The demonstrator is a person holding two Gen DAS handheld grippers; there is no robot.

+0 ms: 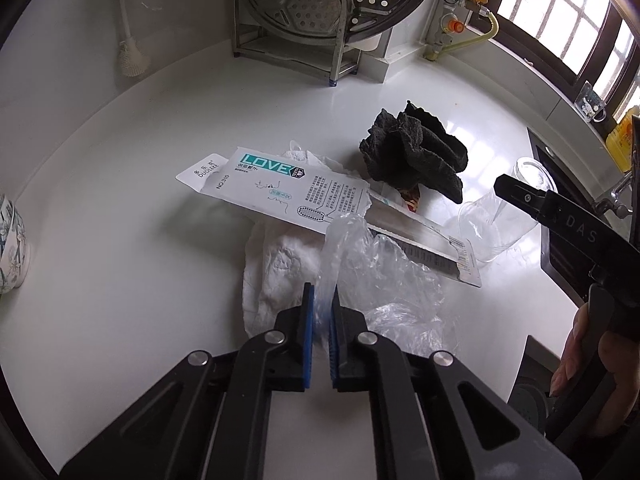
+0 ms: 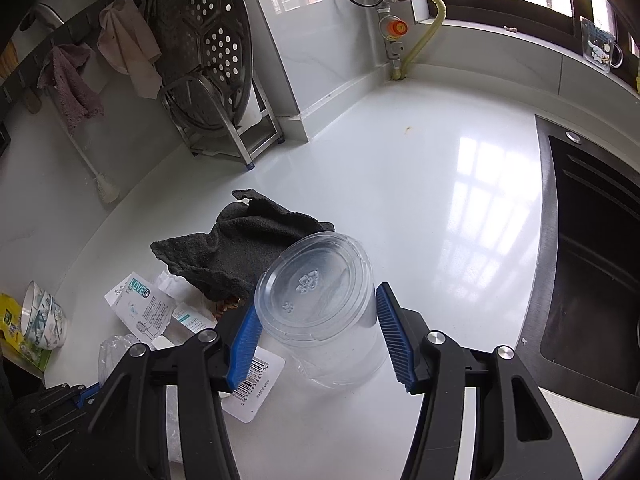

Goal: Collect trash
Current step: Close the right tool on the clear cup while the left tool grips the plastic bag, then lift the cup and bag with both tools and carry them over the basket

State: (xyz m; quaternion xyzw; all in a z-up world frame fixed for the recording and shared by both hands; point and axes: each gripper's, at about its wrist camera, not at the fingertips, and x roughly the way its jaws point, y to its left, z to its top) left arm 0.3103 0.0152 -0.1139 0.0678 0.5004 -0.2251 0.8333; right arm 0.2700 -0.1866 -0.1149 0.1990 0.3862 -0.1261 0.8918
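Observation:
A pile of trash lies on the white counter (image 1: 120, 240): a white "LOVE" package card (image 1: 288, 192), a crumpled white tissue (image 1: 280, 268), a clear plastic bag (image 1: 372, 264) and a clear plastic cup (image 1: 492, 224). My left gripper (image 1: 322, 300) is shut on the near edge of the plastic bag. In the right wrist view my right gripper (image 2: 316, 320) is shut on the clear cup (image 2: 320, 300), which is held on its side, its base facing the camera, with the blue pads (image 2: 390, 328) against its walls. The package card (image 2: 148, 308) lies to the left.
A dark grey cloth (image 1: 416, 148) (image 2: 240, 256) lies crumpled behind the trash. A steel rack with a perforated tray (image 1: 320, 12) stands at the back wall. A black sink (image 2: 592, 248) is to the right. A patterned bowl (image 2: 40, 320) sits at the left edge.

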